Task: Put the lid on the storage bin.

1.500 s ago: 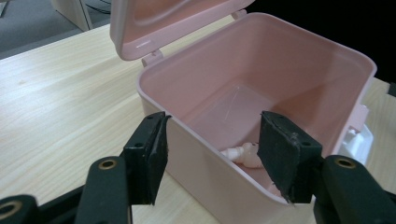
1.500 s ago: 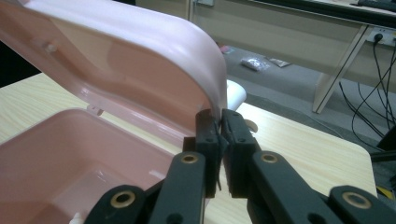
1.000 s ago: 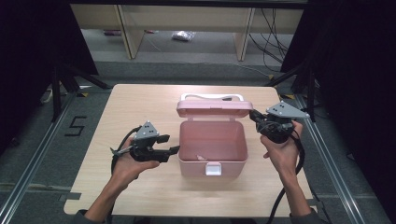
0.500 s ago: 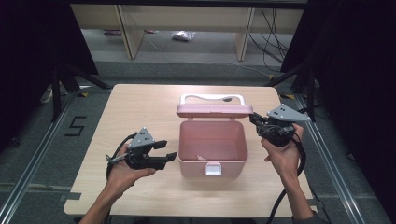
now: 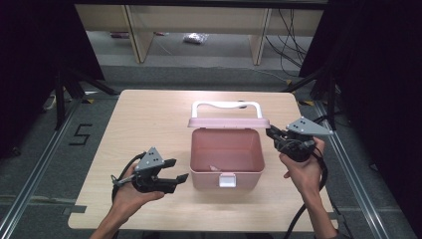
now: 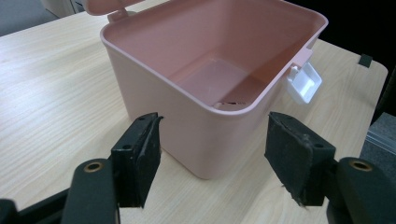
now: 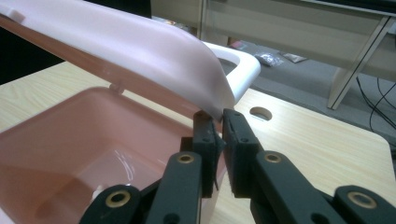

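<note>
Pink plastic box (image 5: 226, 155) stands mid-table (image 5: 149, 114), lid (image 7: 140, 51) raised: light, stiff, smooth, best taken by rim or white handle (image 5: 226, 105). The right gripper (image 7: 218, 126) pinches the lid's corner; the left gripper (image 6: 212, 154), near left, has just been opening, empty.

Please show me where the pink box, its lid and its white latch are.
pink box (image 5: 199, 164): high view, left wall.
lid (image 7: 140, 51): right gripper view, pale outer face.
white latch (image 6: 304, 83): left gripper view, flap middle.
</note>
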A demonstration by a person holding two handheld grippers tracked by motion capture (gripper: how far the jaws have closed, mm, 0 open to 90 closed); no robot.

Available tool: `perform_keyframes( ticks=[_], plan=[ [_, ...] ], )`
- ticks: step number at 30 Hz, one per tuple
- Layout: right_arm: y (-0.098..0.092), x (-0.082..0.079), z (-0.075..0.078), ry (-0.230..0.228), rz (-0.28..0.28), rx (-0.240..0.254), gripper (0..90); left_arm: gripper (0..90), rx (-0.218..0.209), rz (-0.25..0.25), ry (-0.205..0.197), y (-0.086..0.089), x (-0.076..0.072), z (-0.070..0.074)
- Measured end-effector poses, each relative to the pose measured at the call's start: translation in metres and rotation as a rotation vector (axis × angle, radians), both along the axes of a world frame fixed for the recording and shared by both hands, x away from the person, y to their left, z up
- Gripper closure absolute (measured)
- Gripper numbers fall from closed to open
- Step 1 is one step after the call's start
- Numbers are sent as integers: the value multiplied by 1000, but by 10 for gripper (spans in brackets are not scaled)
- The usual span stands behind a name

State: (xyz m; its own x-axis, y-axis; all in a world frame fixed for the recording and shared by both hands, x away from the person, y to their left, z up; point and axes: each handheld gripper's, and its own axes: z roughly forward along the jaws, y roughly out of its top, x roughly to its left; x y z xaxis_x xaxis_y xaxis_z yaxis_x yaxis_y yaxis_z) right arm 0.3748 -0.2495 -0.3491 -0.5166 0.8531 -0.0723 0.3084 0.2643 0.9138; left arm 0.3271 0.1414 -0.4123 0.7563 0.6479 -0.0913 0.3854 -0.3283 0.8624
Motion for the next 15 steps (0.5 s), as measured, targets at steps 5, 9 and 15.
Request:
perform_keyframes(
  ticks=[5,9,15],
  plan=[
    [-2,-2,-3,-6,15,-1,840,335,22,4,8,3,-5,-5],
    [-1,-7,-4,30,11,17,836,322,16,10,6,5,-9,-10],
    [-3,-8,-8,2,17,2,831,308,31,16,3,8,-15,-18]
  ],
)
